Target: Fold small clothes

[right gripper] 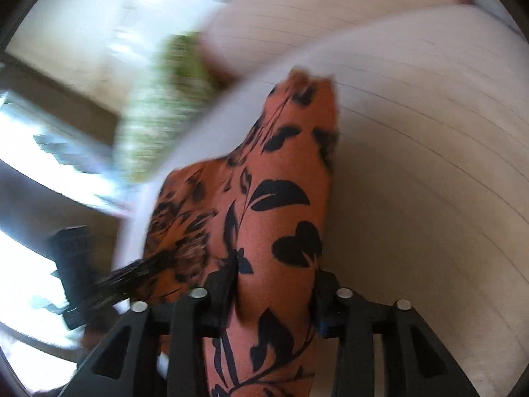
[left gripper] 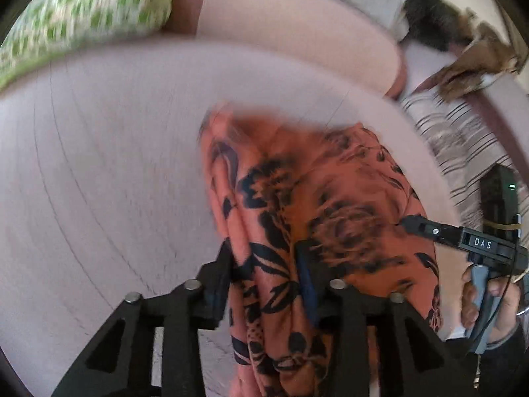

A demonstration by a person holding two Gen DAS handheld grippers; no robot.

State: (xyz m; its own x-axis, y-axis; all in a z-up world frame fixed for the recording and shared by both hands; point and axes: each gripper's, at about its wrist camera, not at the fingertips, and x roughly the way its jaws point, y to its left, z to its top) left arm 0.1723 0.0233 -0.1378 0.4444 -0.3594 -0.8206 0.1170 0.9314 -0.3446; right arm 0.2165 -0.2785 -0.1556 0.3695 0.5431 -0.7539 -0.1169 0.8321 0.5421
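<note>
Currently the left hand-held gripper (left gripper: pixel 264 264) has its jaws partly closed on a gathered fold of the orange cloth garment with black floral print (left gripper: pixel 297 198); fabric fills the gap and the pads appear to press it. The right hand-held gripper (right gripper: pixel 274 294) is likewise pinched on a bunched length of the same garment, which runs forward from its jaws.

Task progress, as judged: the garment is lifted and bunched, not laid flat, so no finished fold is visible; spreading and folding remain.

Beyond both grippers lies the pale ribbed sofa seat cushion (left gripper: pixel 99 165), bare to the left of the garment and toward its rear edge, which gives room to lay the garment down. A green-and-white patterned pillow (left gripper: pixel 82 16) sits at the far left corner. Striped grey-and-white fabric (left gripper: pixel 463 139) occupies the right edge.
</note>
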